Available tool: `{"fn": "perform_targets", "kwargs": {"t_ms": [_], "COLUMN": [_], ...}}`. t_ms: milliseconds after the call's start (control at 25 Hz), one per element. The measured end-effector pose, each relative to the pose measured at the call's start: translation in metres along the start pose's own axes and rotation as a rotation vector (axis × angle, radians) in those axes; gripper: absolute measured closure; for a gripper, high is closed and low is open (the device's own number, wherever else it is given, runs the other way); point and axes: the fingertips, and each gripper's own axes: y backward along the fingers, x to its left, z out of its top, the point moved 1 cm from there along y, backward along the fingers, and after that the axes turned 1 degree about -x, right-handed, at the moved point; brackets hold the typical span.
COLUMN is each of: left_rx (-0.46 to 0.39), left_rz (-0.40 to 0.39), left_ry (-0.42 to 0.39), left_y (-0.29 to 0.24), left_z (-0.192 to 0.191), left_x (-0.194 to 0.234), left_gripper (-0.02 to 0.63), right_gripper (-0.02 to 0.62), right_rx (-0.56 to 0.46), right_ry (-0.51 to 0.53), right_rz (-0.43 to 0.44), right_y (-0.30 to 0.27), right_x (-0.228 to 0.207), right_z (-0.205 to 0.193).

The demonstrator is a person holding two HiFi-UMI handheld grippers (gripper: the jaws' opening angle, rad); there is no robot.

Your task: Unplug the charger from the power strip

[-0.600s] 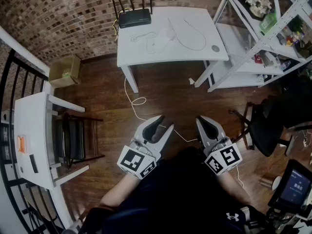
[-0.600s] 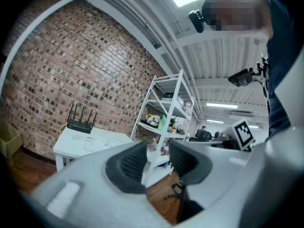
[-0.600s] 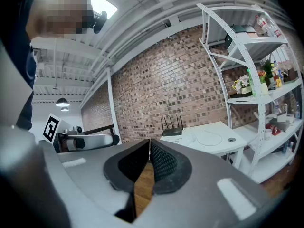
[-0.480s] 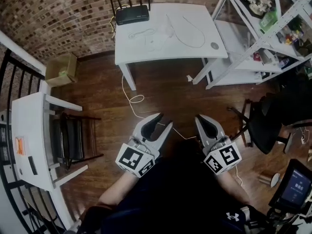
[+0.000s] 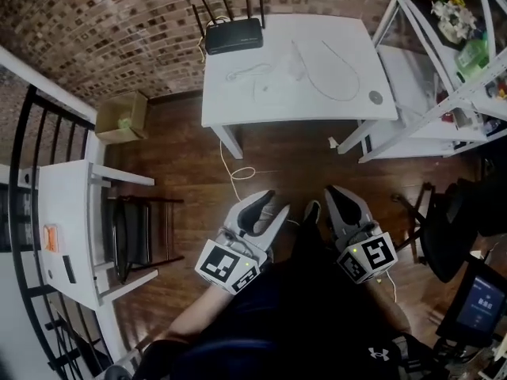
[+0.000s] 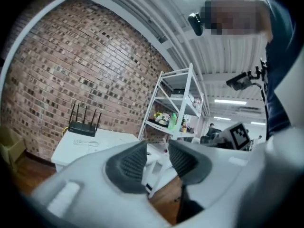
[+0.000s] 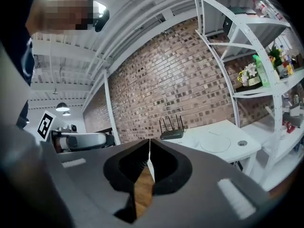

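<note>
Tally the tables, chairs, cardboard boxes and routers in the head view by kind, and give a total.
Tables: 2
Chairs: 2
Cardboard box: 1
Router: 1
Total: 6

- Wooden floor (image 5: 293, 158) before the table (image 5: 238, 109): open, crossed only by a cable loop (image 5: 242, 172).
- Table's front edge: bare; router (image 5: 234, 35) at back-left corner.
- Shelf rack (image 5: 416, 85) flanks its right.
</note>
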Motion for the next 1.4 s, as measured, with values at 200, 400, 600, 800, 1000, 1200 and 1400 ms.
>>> {"fn": "perform_targets", "kwargs": {"t_ms": [200,400,600,800,1000,1200,1400], "left_rx": [0.027,0.032,0.043,0.044,0.033,0.031,0.068], "left_rz": [0.067,0.134,0.181,0.195,0.153,0.115,0.134], "left_ry": [-0.030,-0.099,-0.108,-0.070,-0.022,-0.008,-0.002], "left_y": [-0.071,-0.134,-0.161,-0.169,-0.181,-0.193,-0.196], "left_z": [0.014,0.026,0.030,0.029,0.017,0.022,0.018], "left_x": [0.017,0.024,0.041,0.081,0.141,0.201,0.255], "left_gripper": [0.460,0.460,0.460,0.460,0.460,0.460,0.460], "right_gripper": [0.583,0.583,0.583,0.583,0.583,0.581,0.543], "right_rx": [-0.022,0.009,0.042,0.105,0.195,0.248,0.306], "right_ry": [0.005,0.031,0.050,0.069,0.097,0.138,0.168], "right_rz": [0.057,0.067,0.038,0.028,-0.015,-0.086,-0.111], "right_y": [-0.039,-0.066,-0.092,-0.127,-0.172,-0.223,-0.272], "right_x": [-0.064,-0.128,-0.167,-0.178,-0.188,-0.203,-0.214], "right_z": [0.031,0.051,0.059,0.038,0.022,0.019,0.001]}}
